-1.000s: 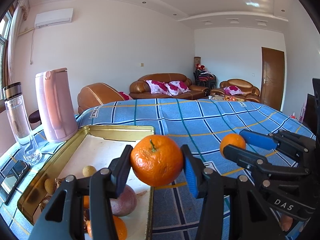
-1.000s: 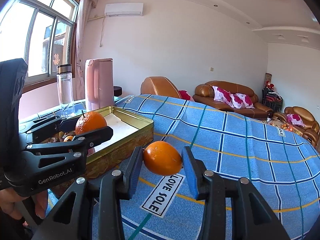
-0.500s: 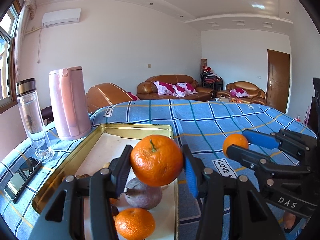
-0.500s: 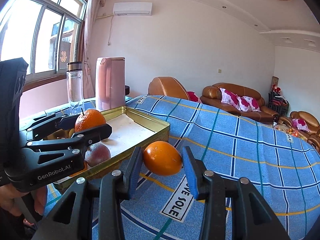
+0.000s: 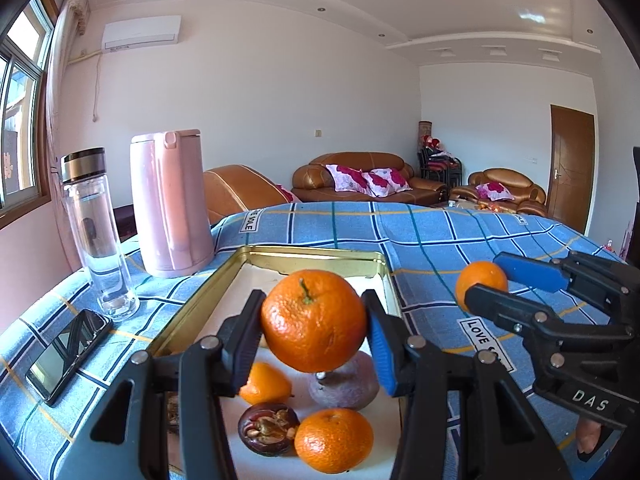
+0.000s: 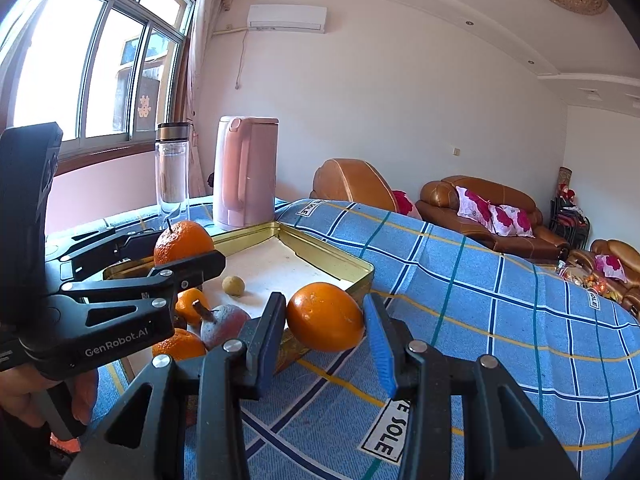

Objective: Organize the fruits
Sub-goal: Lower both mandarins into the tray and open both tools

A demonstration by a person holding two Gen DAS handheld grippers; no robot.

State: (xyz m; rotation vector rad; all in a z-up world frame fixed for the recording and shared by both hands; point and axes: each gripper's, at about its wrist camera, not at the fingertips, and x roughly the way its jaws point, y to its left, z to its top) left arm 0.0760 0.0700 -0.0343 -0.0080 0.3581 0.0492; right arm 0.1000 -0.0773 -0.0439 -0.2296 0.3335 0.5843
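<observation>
Landmark: shallow gold-coloured rectangular metal tray (image 5: pixel 312 255) with a white floor, lying on the blue plaid tablecloth (image 5: pixel 440 236).

Left gripper (image 5: pixel 314 326): black frame, one blue pad showing; both pads pressed against a large stemmed orange mandarin (image 5: pixel 314 320), held in the air above the near half of the tray.

Right gripper (image 6: pixel 325 320): same build; clamped on a smooth stemless orange fruit (image 6: pixel 325 317), carried just outside the tray's right-hand rim, over the cloth (clear of the metal edge, as far as the right wrist view shows).

Gripper spacing: the two are side by side, apart, each with its own fruit.

Fruit inside tray, near end: small orange mandarin (image 5: pixel 334 439); dark purple mangosteen (image 5: pixel 268 429) touching it on its left; dull reddish-grey round fruit (image 5: pixel 344 384) behind them, under the held mandarin; a half-hidden orange piece (image 5: pixel 266 384) beside the left finger.

Fruit inside tray, middle: one small tan round fruit (image 6: pixel 233 285), alone on the white floor.

Left of tray: pink plastic kettle (image 5: pixel 170 200) at the far corner; clear glass bottle with a metal cap (image 5: pixel 94 232) beyond it; black smartphone (image 5: pixel 68 354) flat on the cloth.
</observation>
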